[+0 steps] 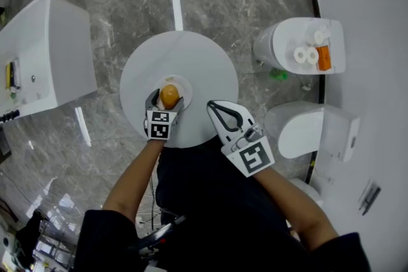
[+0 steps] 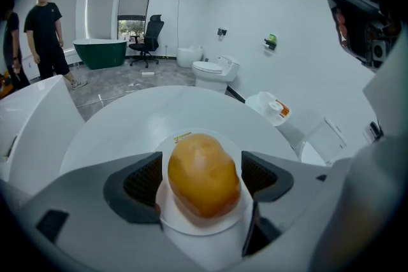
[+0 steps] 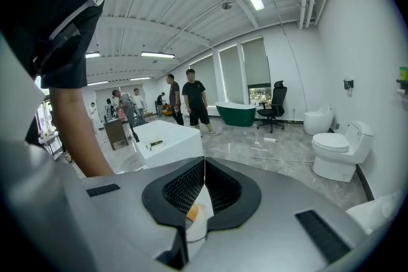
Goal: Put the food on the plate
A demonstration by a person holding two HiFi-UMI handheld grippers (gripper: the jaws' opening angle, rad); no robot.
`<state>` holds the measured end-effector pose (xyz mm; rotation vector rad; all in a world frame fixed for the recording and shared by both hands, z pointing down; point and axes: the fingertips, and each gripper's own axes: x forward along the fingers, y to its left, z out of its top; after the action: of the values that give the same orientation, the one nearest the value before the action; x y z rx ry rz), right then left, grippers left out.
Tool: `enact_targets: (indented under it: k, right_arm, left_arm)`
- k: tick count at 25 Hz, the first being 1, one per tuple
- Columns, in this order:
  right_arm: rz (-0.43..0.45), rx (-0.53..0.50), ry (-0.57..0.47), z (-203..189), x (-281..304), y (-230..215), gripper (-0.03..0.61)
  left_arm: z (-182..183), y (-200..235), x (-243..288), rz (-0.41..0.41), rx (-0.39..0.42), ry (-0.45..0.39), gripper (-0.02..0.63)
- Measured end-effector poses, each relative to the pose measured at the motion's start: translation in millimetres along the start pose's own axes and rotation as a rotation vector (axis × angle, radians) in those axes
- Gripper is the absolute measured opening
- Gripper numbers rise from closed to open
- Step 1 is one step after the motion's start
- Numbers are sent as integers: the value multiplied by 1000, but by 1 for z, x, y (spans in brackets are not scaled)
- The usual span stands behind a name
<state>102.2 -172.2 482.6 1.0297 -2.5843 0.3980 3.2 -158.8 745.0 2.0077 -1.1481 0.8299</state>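
On the round white table (image 1: pixel 204 67) sits a small white plate (image 1: pixel 183 81), and the orange-yellow food (image 2: pixel 203 175) rests on it. My left gripper (image 1: pixel 168 100) reaches over the plate with its jaws spread to either side of the food, a sliver of plate showing between the left pad and the food. My right gripper (image 1: pixel 220 113) hangs at the table's near edge, jaws pressed together with nothing between them.
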Motion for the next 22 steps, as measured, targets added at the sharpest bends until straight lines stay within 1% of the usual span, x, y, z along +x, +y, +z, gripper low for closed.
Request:
enact_targets:
  k: [6, 10, 13, 18, 22]
  right_arm:
    - [11, -29, -9, 4, 0, 9, 8]
    - [30, -108, -23, 9, 1, 20, 8]
    - [28, -113, -34, 12, 1, 26, 8]
    - [8, -81, -44, 14, -3, 34, 8]
    - [4, -88, -52, 19, 0, 45, 8]
  left_arm:
    - [-2, 0, -9, -2, 0, -6, 373]
    - [-3, 0, -13, -15, -1, -14, 373]
    - [-1, 0, -19, -21, -6, -35, 373]
    - [3, -5, -36, -30, -12, -68, 373]
    - [5, -3, -49, -47, -22, -94, 373]
